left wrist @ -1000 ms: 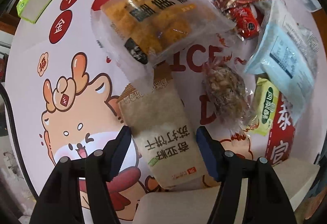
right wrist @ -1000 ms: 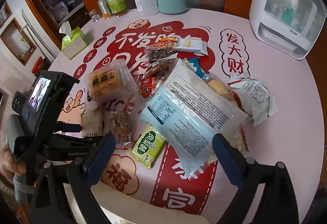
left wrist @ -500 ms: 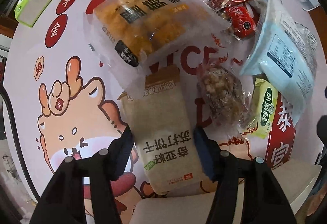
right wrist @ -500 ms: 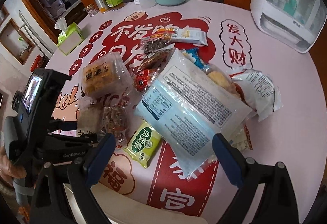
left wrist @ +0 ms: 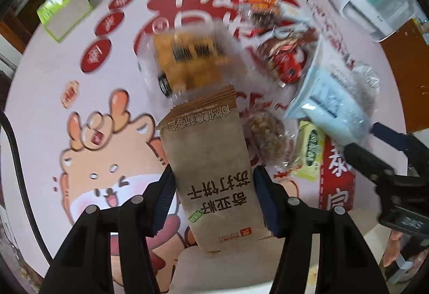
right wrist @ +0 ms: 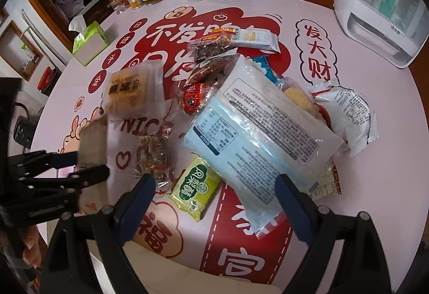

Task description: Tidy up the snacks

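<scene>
The left gripper (left wrist: 214, 197), its fingers closed in since a second ago, pinches the brown cracker packet (left wrist: 211, 168), now lifted above the bench (left wrist: 48, 84). The right gripper (right wrist: 214, 202), fingers spread and just narrowing, hovers over the blue-and-white bag (right wrist: 257, 133), with the green packet (right wrist: 195, 186) beside it.

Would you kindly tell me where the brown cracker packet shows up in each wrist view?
Left wrist: the brown cracker packet is lower centre, clamped in the left gripper.
Right wrist: the packet is at the left edge, blurred.
Shared landmark: green tissue box, upper left in both.
</scene>
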Available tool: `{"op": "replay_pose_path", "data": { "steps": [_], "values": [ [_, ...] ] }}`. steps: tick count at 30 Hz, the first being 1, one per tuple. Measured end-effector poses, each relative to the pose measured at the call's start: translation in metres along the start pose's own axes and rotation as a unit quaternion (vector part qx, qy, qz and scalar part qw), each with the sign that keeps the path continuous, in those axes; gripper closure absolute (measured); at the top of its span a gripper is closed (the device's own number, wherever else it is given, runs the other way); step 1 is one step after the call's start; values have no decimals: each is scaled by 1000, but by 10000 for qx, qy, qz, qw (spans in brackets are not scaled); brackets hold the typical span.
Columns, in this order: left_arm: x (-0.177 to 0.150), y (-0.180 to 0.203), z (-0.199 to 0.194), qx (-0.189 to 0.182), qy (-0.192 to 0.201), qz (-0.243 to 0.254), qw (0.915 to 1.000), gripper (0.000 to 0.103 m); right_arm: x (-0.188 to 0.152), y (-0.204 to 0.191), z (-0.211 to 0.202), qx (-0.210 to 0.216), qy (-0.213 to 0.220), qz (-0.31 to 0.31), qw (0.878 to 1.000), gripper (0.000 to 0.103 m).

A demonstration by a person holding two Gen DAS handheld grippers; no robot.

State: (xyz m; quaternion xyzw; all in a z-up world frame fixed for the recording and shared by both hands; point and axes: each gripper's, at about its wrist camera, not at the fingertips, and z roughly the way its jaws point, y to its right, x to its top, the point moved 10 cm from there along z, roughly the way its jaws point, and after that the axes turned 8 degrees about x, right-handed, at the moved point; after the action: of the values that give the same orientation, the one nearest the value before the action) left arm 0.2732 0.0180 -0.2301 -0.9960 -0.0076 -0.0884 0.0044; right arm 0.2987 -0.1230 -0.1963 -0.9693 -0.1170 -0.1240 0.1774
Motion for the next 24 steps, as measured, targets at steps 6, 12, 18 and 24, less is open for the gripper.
{"op": "replay_pose_path", "data": {
  "steps": [6, 12, 18, 24],
  "values": [
    [3, 7, -74, -221, 623, 192, 9976, 47, 4, -7, -34, -19, 257, 33, 9997, 12],
    [-15, 18, -152, -383, 1293, 611, 9890, 46, 4, -20, -95, -117, 800, -94, 9967, 12],
    [-70, 29, -179, -477, 1417, 996, 9837, 46, -17, -30, -145, -294, 1153, -231, 9926, 12],
    [-127, 39, -158, -372, 1448, 1177, 9817, 46, -44, -31, -173, -740, 1540, -486, 9841, 12]
  ]
}}
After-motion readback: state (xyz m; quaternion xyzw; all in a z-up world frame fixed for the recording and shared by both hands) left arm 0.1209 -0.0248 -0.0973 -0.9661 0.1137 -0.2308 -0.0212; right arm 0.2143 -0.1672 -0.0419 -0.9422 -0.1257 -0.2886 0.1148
